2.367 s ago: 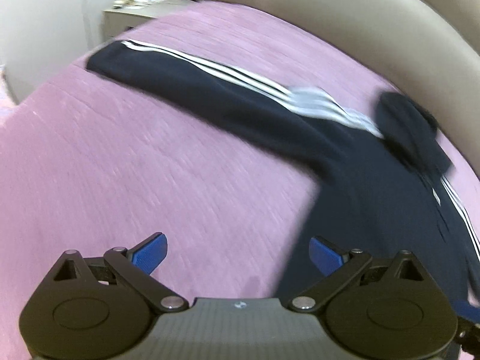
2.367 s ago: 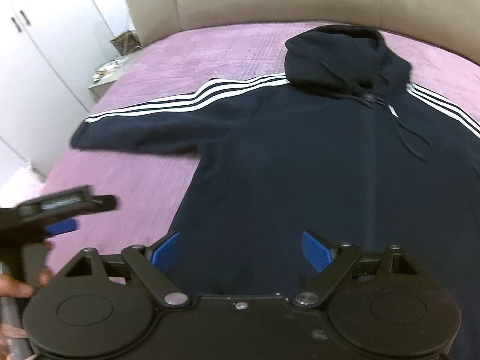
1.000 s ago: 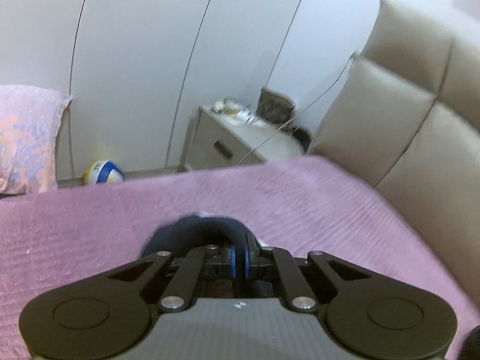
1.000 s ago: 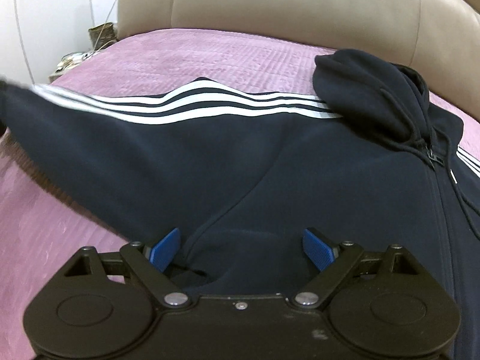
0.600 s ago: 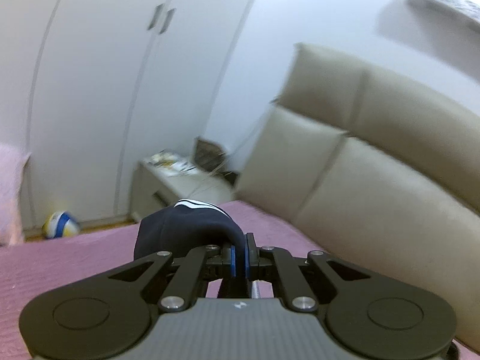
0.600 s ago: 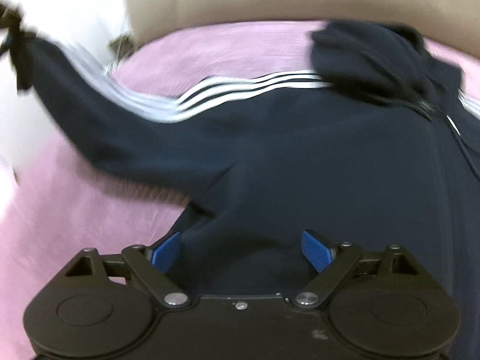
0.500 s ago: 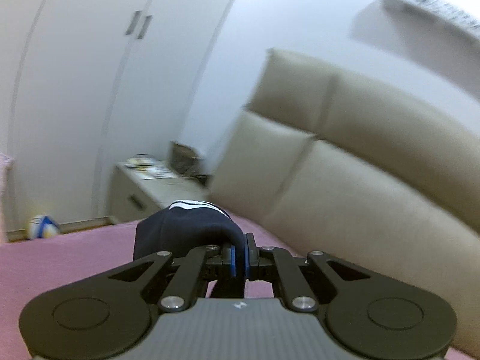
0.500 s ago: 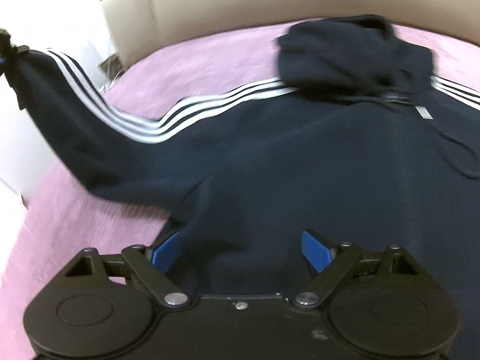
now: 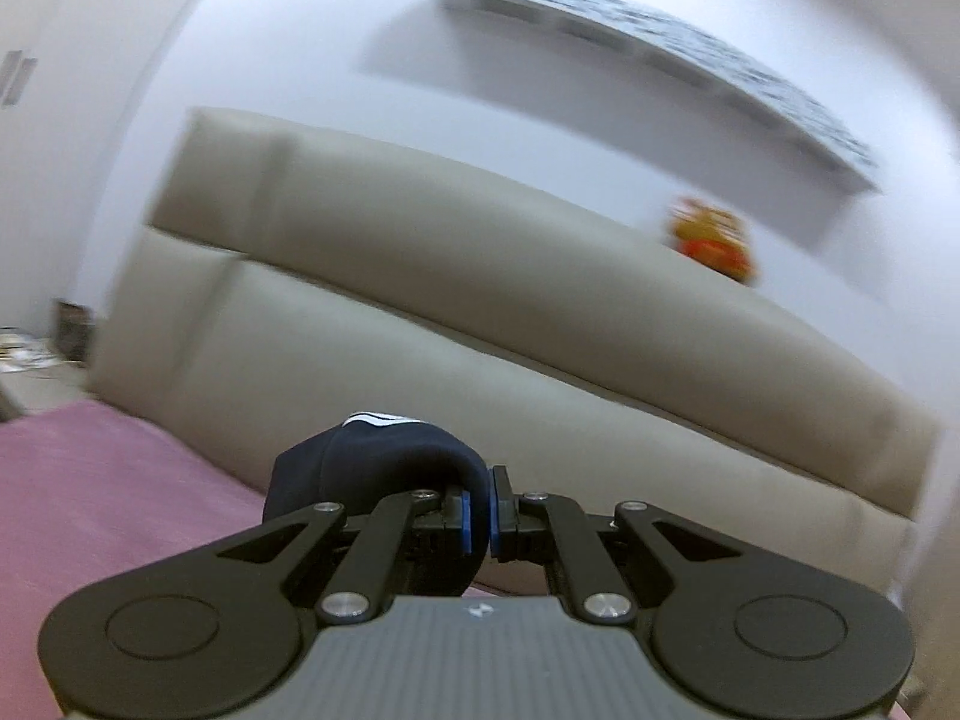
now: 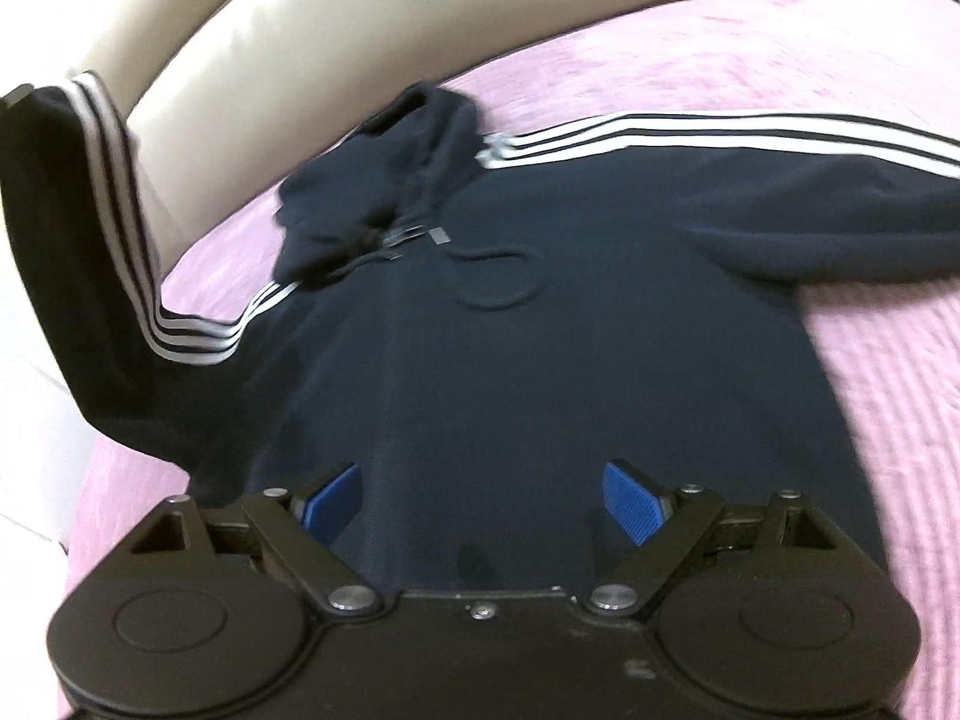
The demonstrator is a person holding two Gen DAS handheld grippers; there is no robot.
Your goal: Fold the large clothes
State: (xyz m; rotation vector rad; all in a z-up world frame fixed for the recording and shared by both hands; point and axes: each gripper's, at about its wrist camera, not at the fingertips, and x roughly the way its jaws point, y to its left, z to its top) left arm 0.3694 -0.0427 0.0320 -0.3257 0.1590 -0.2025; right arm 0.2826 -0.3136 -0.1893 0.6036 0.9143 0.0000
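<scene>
My left gripper (image 9: pixel 478 513) is clamped tight on the cuff (image 9: pixel 384 468) of the hoodie's sleeve, the dark navy cloth bunched over and to the left of its blue pads (image 9: pixel 465 519), a sliver of white stripe showing on top. Ahead of it rises the beige padded headboard (image 9: pixel 480 312), with a blurred orange and red object (image 9: pixel 711 243) perched on its top edge up to the right and a long wall shelf (image 9: pixel 660 54) higher still. The pink bedspread (image 9: pixel 102 492) lies below and to the left.

My right gripper (image 10: pixel 483 504) stands wide, its blue pads (image 10: pixel 633 507) well apart with nothing pinched between them; it hangs above the lower body of the navy hoodie (image 10: pixel 510 372), which is spread front-up on the pink bedspread (image 10: pixel 870 360). Beyond the gripper sits the crumpled hood (image 10: pixel 384 180) with its drawstring looping onto the chest. The lifted sleeve (image 10: pixel 78 228) stands up off the bed far to the left (three white stripes running down it to the shoulder), while the other sleeve (image 10: pixel 810 192) lies flat, stretched out to the right. The headboard (image 10: pixel 336 18) curves behind.
</scene>
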